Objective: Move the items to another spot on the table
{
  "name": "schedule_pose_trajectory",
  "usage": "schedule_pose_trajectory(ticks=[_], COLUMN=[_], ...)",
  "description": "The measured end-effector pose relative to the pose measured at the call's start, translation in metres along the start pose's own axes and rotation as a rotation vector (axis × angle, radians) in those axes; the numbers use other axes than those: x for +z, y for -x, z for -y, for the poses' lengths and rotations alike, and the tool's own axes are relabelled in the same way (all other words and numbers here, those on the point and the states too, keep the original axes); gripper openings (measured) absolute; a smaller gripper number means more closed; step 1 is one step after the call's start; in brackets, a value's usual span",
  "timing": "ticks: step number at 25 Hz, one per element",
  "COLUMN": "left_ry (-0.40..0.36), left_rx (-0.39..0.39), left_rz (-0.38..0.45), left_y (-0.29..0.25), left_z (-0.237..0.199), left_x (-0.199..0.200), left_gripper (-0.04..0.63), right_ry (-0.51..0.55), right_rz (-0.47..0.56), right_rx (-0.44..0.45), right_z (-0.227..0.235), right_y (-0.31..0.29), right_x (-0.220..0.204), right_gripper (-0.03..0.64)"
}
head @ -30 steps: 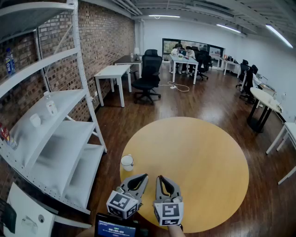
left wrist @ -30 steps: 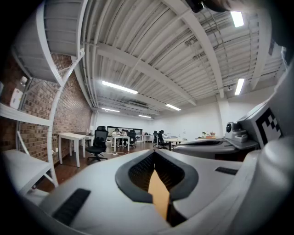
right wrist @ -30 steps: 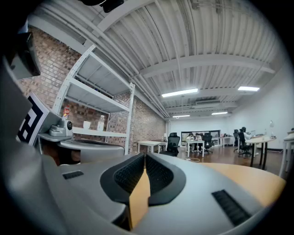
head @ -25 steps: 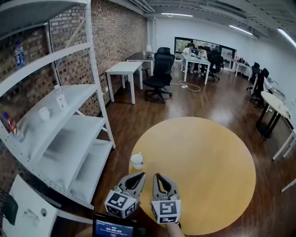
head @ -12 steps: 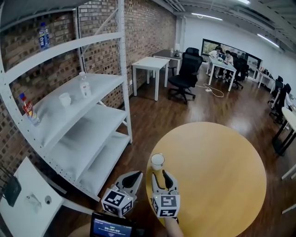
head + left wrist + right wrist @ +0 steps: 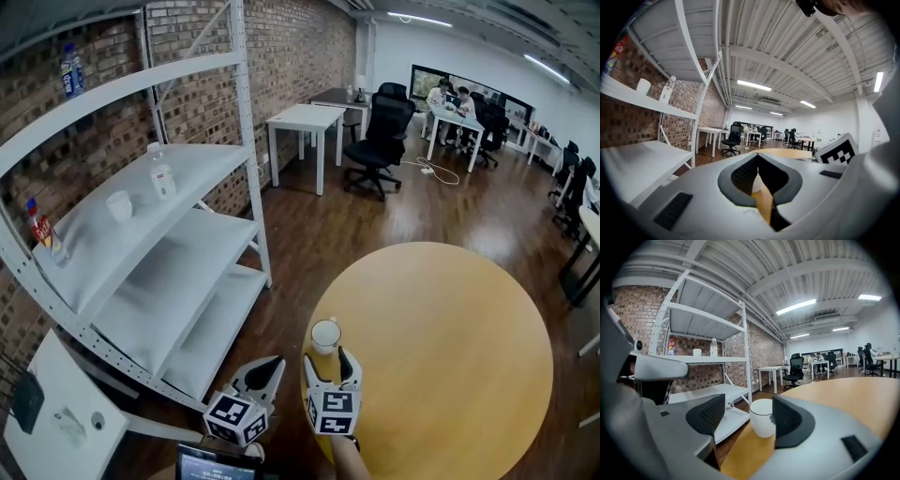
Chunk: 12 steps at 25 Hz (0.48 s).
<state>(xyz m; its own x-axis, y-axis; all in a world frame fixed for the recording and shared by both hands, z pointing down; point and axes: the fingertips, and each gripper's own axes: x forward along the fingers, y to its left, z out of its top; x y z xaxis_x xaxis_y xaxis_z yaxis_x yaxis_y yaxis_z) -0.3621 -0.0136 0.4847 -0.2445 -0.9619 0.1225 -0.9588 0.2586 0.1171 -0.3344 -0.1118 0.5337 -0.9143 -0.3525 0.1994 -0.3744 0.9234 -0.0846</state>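
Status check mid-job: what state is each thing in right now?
White cup: upright on the table near its edge, ungripped.
Right hand-held gripper: jaws have just been opening, apart, nothing between them; cup just ahead.
Left hand-held gripper: jaws together, empty.
Shelf bottle: upright.

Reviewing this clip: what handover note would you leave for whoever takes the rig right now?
Right claw: open, jaws have just been opening; cup stands at their tips, pads apparently off it.
Left claw: shut, empty, just off the table edge.
Cup: upright, near the table's left edge.
Done: right claw lined up on cup; no grip yet.
Left: close on cup, carry it to another spot on the table, release.
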Motion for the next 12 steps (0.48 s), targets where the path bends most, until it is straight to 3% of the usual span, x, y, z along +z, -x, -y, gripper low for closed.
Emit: schedule_pose_trajectory(ticks=[6, 12], left_ry=[0.014, 0.016], left_rx=[-0.036, -0.053], left_rz=[-0.035, -0.067], left_y=[-0.021, -0.043], left_z=[-0.006, -0.02], left_x=[-0.016, -0.031], left_gripper=[0.005, 0.005], right_ry=[-0.013, -0.045], right_rz=[-0.04, -0.06], right_rx=[-0.087, -0.117], right_z=[0.025, 0.039], right_y=[-0.032, -0.065], right_x=[-0.024, -0.047], right_gripper=[0.426, 0.443])
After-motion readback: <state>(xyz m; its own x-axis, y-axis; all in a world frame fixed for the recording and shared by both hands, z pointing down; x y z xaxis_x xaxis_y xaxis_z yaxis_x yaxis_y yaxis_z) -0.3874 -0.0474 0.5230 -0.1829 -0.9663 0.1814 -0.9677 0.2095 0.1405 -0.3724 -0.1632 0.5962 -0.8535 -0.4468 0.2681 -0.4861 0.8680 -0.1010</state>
